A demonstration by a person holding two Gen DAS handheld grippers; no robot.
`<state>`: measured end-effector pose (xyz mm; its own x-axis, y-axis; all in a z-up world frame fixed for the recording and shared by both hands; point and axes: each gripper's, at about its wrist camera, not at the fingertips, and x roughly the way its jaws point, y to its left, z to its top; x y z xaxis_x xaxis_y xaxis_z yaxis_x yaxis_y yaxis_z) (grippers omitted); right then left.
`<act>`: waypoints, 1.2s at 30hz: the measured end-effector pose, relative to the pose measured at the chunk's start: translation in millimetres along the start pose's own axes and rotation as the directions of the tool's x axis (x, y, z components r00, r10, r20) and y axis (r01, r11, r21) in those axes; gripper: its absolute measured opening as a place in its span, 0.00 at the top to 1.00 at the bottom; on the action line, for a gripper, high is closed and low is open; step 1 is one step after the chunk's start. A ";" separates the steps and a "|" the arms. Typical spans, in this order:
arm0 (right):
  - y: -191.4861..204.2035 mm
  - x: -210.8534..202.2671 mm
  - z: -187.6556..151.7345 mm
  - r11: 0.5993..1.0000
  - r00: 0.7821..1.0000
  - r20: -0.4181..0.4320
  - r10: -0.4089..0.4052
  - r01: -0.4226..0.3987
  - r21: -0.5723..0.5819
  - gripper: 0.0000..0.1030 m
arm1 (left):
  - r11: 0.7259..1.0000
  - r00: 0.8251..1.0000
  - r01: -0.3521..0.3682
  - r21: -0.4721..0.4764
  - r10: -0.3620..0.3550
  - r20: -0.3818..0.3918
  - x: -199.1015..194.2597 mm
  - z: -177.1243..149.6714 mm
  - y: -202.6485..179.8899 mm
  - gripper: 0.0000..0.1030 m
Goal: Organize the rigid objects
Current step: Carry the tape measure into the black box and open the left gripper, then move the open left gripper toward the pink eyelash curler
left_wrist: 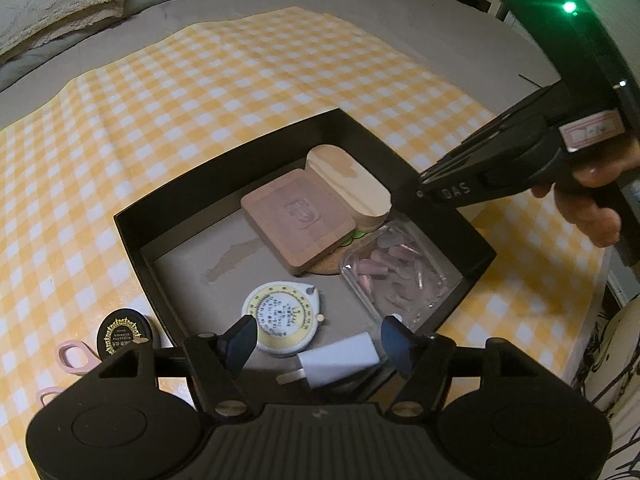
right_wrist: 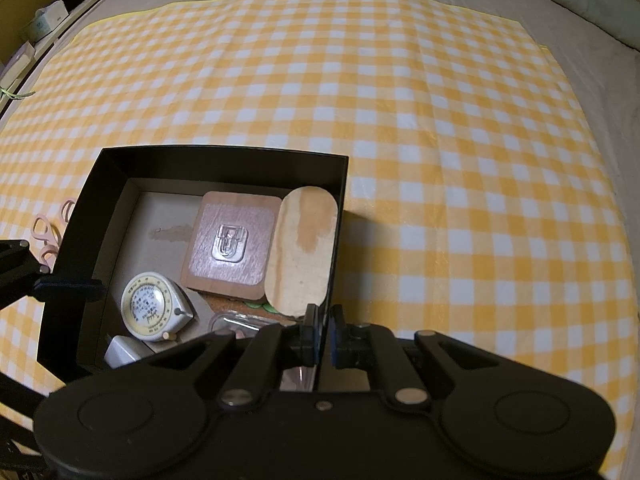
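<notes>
A black box (left_wrist: 224,160) sits on a yellow checked cloth. In it lie a square wooden block (left_wrist: 298,220), an oval wooden piece (left_wrist: 348,178), a clear plastic case (left_wrist: 394,270), a round tape measure (left_wrist: 282,318) and a white plug adapter (left_wrist: 340,360). My left gripper (left_wrist: 320,340) stands open over the box's near corner. The adapter lies between its fingers, and its pads do not press on it. My right gripper (right_wrist: 324,332) is shut on the box's right wall (right_wrist: 340,208). In the left wrist view, the right gripper (left_wrist: 426,186) is held by a hand at the box's far rim.
Outside the box on the left lie a black round tin with a gold label (left_wrist: 124,334) and pink clips (left_wrist: 74,356). The checked cloth (right_wrist: 440,140) stretches far beyond the box. A pillow (left_wrist: 60,8) and bedding edge the back.
</notes>
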<state>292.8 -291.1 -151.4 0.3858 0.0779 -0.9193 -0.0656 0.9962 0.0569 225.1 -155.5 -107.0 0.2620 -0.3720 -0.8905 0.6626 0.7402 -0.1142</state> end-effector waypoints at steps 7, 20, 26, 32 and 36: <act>0.4 -0.5 -0.1 1.000 1.000 0.000 0.000 0.000 -0.001 0.94 | 1.000 1.000 0.004 -0.008 -0.003 0.031 -11.6 -1.5 -6.1 0.15; 0.2 -1.0 -1.0 1.000 1.000 0.001 -0.002 0.002 -0.002 0.94 | 0.999 0.986 -0.028 -0.028 0.032 0.166 -50.6 -5.4 -4.8 0.00; 2.2 -2.3 -2.3 1.000 1.000 0.001 -0.006 0.006 -0.008 0.94 | 0.989 0.955 -0.106 -0.101 0.129 0.266 -72.0 -7.2 20.9 0.00; 1.8 -1.3 -1.2 1.000 1.000 0.001 -0.006 0.006 -0.007 0.94 | 0.961 0.922 -0.178 -0.213 0.239 0.306 -88.1 -13.6 60.3 0.00; 1.7 -1.1 -0.8 1.000 1.000 0.001 -0.007 0.007 -0.007 0.94 | 0.934 0.907 -0.207 -0.290 0.294 0.302 -94.3 -21.4 86.4 0.00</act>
<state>291.5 -289.5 -150.6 0.3872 0.0714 -0.9192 -0.0698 0.9964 0.0480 242.6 -44.5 -42.3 0.6445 -0.2886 -0.7080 0.3615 0.9310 -0.0504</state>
